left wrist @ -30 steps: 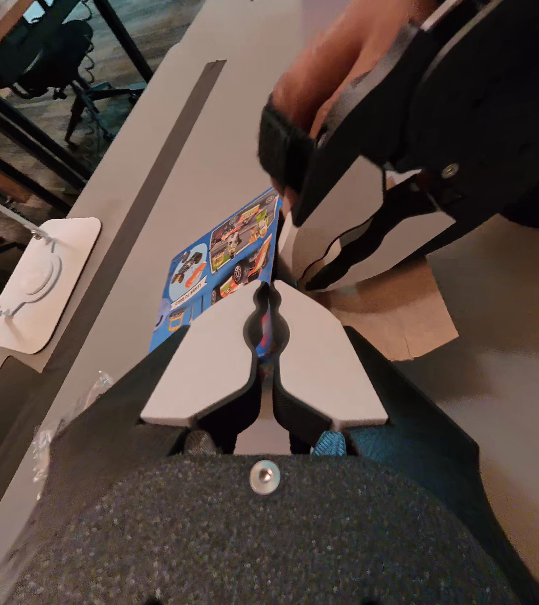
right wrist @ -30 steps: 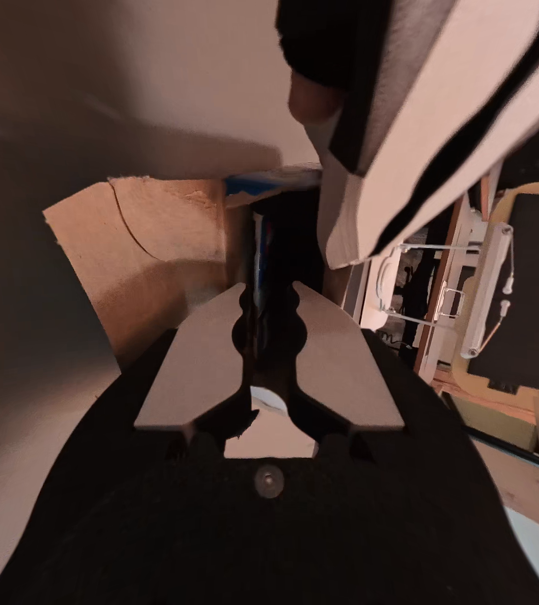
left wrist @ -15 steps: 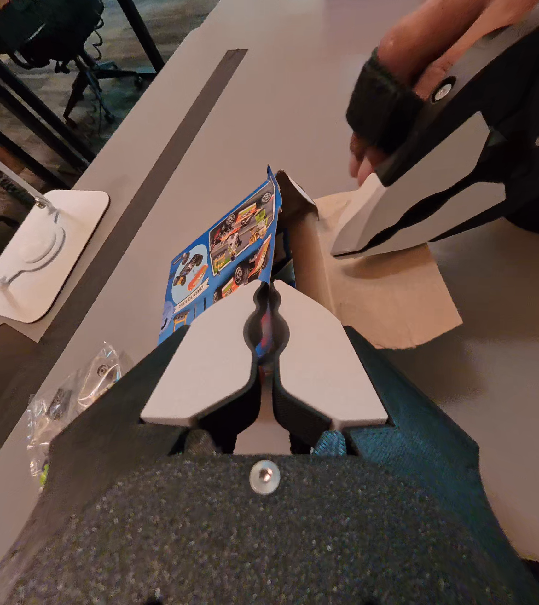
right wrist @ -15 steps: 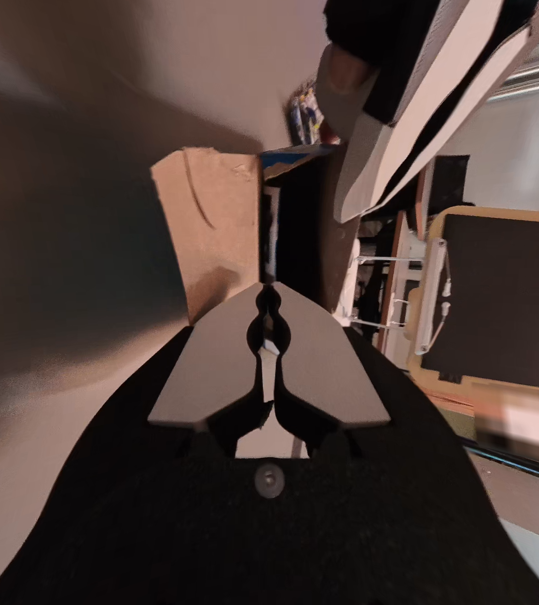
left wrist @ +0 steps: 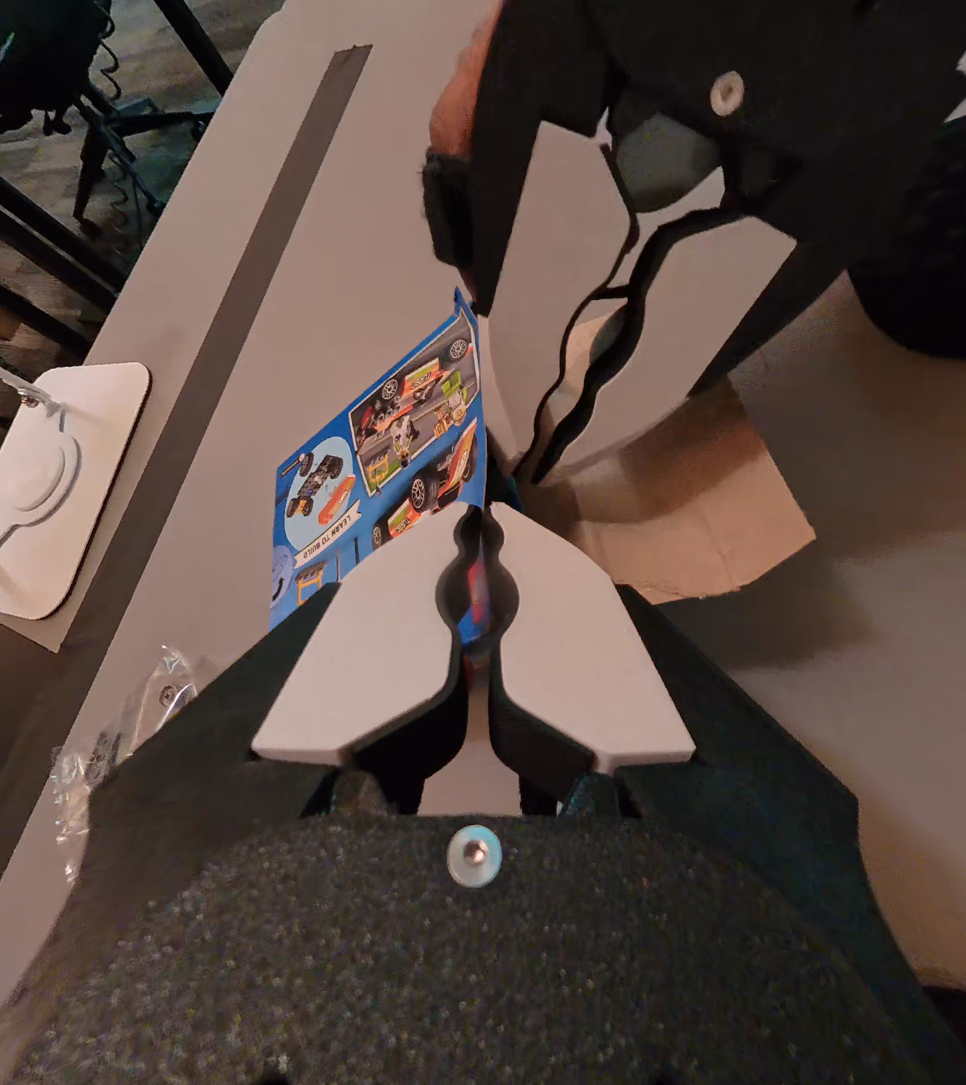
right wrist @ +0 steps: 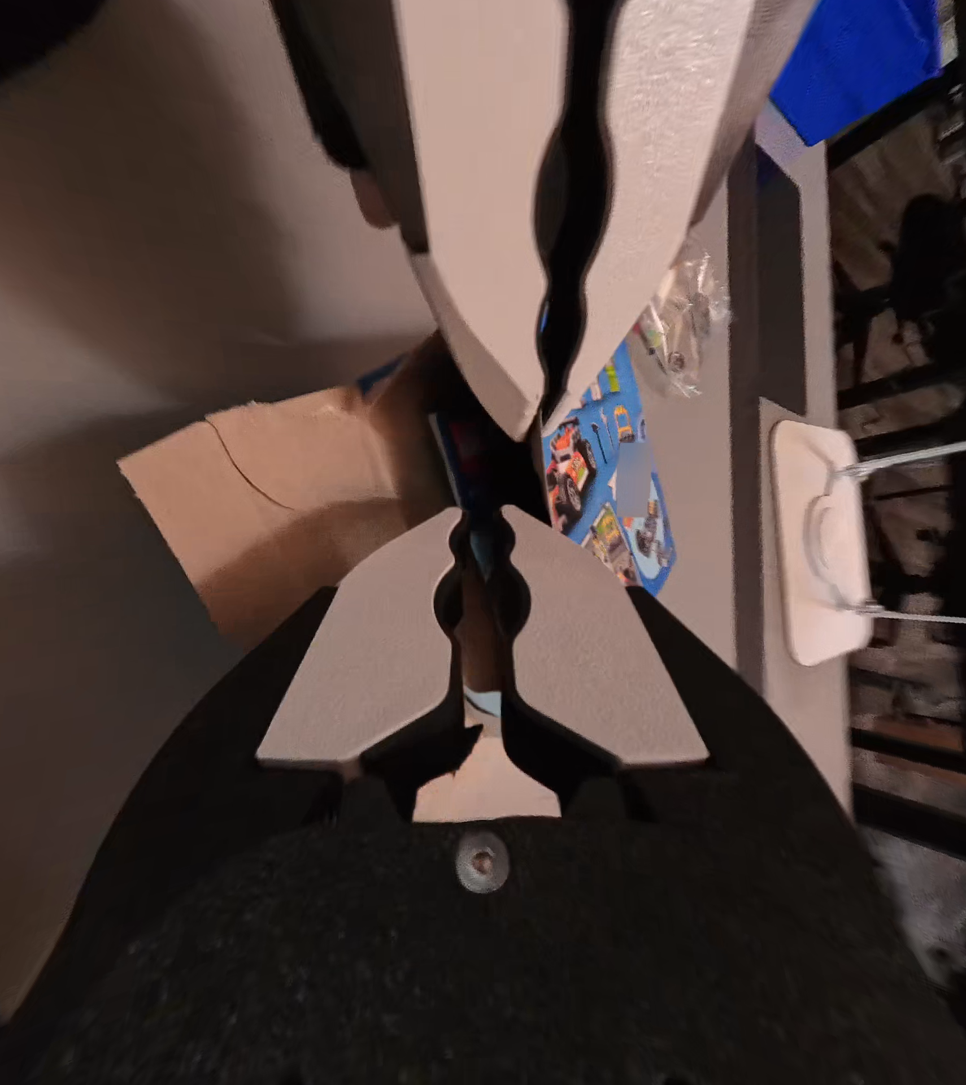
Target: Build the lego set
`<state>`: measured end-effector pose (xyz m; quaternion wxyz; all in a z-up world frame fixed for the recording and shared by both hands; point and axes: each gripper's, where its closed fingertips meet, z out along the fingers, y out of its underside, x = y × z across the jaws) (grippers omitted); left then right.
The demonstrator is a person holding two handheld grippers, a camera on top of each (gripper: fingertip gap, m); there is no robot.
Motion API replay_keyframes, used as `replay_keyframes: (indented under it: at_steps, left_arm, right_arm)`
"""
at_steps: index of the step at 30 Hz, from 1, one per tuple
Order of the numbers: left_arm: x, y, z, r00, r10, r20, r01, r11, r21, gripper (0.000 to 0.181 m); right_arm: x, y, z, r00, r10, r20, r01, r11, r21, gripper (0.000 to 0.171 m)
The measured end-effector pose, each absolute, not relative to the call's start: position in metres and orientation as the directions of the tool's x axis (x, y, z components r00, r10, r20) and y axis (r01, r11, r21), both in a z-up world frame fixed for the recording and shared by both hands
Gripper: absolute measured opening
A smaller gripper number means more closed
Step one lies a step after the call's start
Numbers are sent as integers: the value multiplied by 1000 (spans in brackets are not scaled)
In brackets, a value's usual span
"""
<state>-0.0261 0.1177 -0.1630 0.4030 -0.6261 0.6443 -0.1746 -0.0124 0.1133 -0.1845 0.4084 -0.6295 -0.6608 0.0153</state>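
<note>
The lego box [left wrist: 387,446] stands on edge on the grey table, its blue printed face to the left and its torn brown flap [left wrist: 692,516] lying to the right. My left gripper [left wrist: 483,514] is shut on the box's near edge. My right gripper [left wrist: 527,469] comes down from above with its tips at the box opening. In the right wrist view my right gripper [right wrist: 483,516] is closed on a strip of the box's brown cardboard. The box face [right wrist: 604,493], the flap [right wrist: 293,469] and my left gripper [right wrist: 539,411] also show there.
A clear plastic bag of parts [left wrist: 134,722] lies on the table to the left of my left gripper; it also shows in the right wrist view [right wrist: 680,317]. A white stand base [left wrist: 40,487] sits near the table's left edge, beside a dark strip [left wrist: 269,246]. An office chair [left wrist: 29,59] stands beyond. Less than 4 cm separates the two grippers' tips.
My right gripper lifted away to the right, then came back down to the box opening and closed on the cardboard. My left gripper kept its hold on the box.
</note>
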Motion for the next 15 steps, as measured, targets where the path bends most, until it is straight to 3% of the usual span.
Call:
replay_keyframes:
  at_steps: [4, 9, 15]
  left_arm:
    - [-22, 117, -156, 119, -966, -229, -628, 105, -771, 1]
    - [-20, 116, -156, 137, -975, -178, -628, 53, -776, 1]
    - [-18, 111, -156, 144, -975, -168, -644, 37, -764, 2]
  right_arm:
    - [-10, 122, -195, 0, 671, 741, 889, 339, -308, 12]
    - [-14, 118, -197, 9, 616, 788, 889, 355, -288, 12]
    - [-15, 106, -201, 94, 728, 679, 863, 281, -420, 12]
